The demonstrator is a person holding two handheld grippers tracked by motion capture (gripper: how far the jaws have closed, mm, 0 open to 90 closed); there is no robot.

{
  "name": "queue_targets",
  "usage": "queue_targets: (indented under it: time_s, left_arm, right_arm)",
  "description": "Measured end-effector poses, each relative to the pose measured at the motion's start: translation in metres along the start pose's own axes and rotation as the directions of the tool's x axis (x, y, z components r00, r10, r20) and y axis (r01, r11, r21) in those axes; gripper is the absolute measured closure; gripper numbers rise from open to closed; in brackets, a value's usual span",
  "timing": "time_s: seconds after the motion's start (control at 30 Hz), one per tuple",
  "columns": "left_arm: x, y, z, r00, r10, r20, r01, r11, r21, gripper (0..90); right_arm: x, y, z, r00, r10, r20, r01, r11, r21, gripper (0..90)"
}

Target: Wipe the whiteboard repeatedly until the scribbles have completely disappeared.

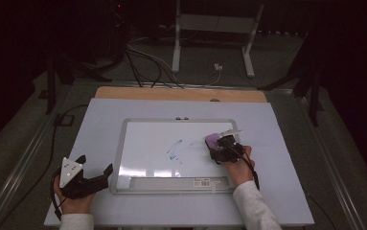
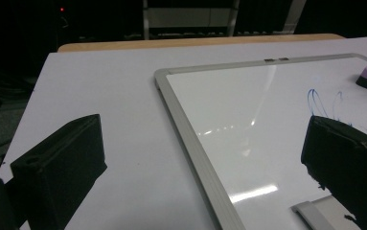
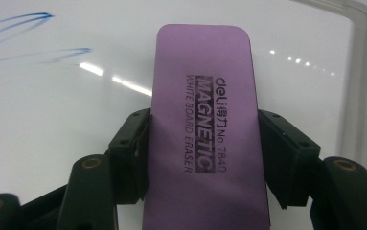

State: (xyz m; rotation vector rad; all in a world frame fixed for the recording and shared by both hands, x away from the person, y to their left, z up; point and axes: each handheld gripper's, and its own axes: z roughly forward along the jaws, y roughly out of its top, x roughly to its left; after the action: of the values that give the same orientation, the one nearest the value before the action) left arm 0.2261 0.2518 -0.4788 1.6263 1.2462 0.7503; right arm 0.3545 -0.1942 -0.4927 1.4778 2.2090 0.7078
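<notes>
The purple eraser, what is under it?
The purple eraser, squeezed in the right tool, sits over the whiteboard. White board shows all around it, with blue scribbles off to one side. The patch right beneath the eraser is covered, so any ink there is hidden.

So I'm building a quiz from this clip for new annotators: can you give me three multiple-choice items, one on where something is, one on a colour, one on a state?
1. Where does the left gripper sit?
A. On the table left of the whiteboard
B. On the scribble
C. On the wooden strip at the far edge

2. What colour is the scribble on the whiteboard?
A. Red
B. Blue
C. Green

3. What is the right gripper doing?
A. Open, holding nothing
B. Shut on the eraser
C. Shut on a marker

Answers:
1. A, since the high view shows it on the table beside the board's left frame.
2. B, as the strokes show blue in the high view and the gripper views.
3. B, because its fingers press both long sides of the purple eraser.
</notes>
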Motion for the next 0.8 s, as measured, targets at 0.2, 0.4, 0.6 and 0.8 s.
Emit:
queue_targets:
  time_s: [0.2,0.4,0.6,0.8]
  left_arm:
    - [-0.001,0.0,0.0,1.0,0.002,-0.003,-0.002,1.0,-0.002,2.2]
    - [-0.001,0.0,0.0,1.0,0.001,-0.002,-0.001,1.0,-0.003,2.2]
    - [0.0,0.0,0.0,1.0,-0.001,-0.003,0.001,1.0,-0.005,2.1]
    - [0.0,0.0,0.0,1.0,-0.002,-0.003,0.002,1.0,-0.005,2.2]
  right_arm:
    - [0.023,-0.002,-0.002,0.9981,-0.056,-0.026,0.055,0.998,-0.017,40.8]
    - [0.063,-0.004,-0.003,0.9874,-0.132,-0.088,0.129,0.991,-0.043,40.8]
    - [0.056,-0.004,-0.004,0.9898,-0.139,-0.032,0.137,0.99,-0.041,40.7]
    - [0.032,0.001,0.001,0.9989,-0.046,-0.011,0.046,0.999,-0.025,40.7]
